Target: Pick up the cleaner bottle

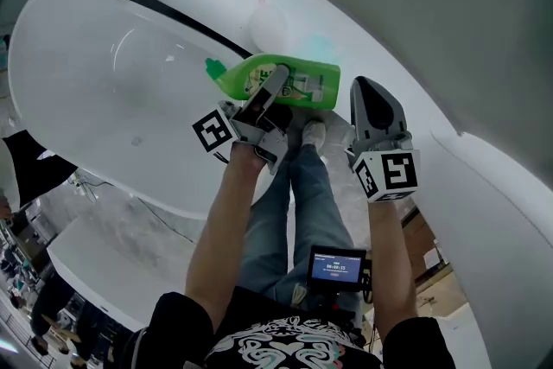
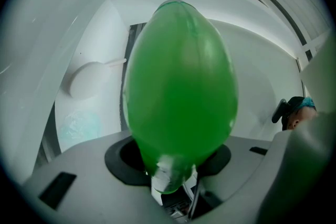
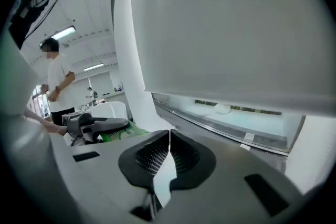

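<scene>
Left tongs pinching cleaner bottle, long axis level, cap pointing left; right tongs pressed together, empty.

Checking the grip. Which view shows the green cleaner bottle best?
Head view: the whole cleaner bottle, cap included, in the left gripper. Left gripper view: only green body, close up. Right gripper view: a sliver.

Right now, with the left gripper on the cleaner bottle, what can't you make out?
- Label print on the cleaner bottle: head view, too small, partly covered by the left gripper.
- Left gripper's second jaw: head view, behind the bottle.
- Bathtub directly ahead: left gripper view, the bottle fills the middle.
</scene>
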Motion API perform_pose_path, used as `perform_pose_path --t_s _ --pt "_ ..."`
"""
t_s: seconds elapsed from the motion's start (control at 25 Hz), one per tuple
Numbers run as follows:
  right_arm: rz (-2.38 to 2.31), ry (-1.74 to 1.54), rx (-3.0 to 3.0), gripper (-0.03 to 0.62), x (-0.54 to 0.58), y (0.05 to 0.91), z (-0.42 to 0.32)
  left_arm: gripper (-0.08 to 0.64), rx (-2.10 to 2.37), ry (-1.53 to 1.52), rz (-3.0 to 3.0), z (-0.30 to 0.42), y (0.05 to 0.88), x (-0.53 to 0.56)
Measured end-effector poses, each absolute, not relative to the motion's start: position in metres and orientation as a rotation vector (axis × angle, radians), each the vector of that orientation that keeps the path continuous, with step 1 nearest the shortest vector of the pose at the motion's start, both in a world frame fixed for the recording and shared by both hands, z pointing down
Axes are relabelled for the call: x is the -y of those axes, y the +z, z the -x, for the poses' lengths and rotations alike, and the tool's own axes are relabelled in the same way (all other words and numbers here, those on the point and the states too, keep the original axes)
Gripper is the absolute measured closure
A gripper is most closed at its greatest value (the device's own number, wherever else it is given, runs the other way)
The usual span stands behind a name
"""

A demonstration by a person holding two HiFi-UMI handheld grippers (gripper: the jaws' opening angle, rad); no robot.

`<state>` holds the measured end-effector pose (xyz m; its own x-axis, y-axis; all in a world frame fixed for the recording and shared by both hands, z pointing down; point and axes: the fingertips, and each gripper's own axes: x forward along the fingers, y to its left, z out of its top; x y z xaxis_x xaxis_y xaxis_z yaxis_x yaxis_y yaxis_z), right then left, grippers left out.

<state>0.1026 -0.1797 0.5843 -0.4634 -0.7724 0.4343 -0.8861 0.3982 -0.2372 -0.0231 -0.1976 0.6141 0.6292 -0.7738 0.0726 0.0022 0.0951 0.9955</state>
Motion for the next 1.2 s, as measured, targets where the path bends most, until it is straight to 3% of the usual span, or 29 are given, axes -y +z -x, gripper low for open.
perform_pose_path --t_s 1.2 --pt "-1.466 0.566 2.448 0.563 0.172 0.611 -0.128 0.362 0.725 -0.701 -1.347 0.021 0.608 0.196"
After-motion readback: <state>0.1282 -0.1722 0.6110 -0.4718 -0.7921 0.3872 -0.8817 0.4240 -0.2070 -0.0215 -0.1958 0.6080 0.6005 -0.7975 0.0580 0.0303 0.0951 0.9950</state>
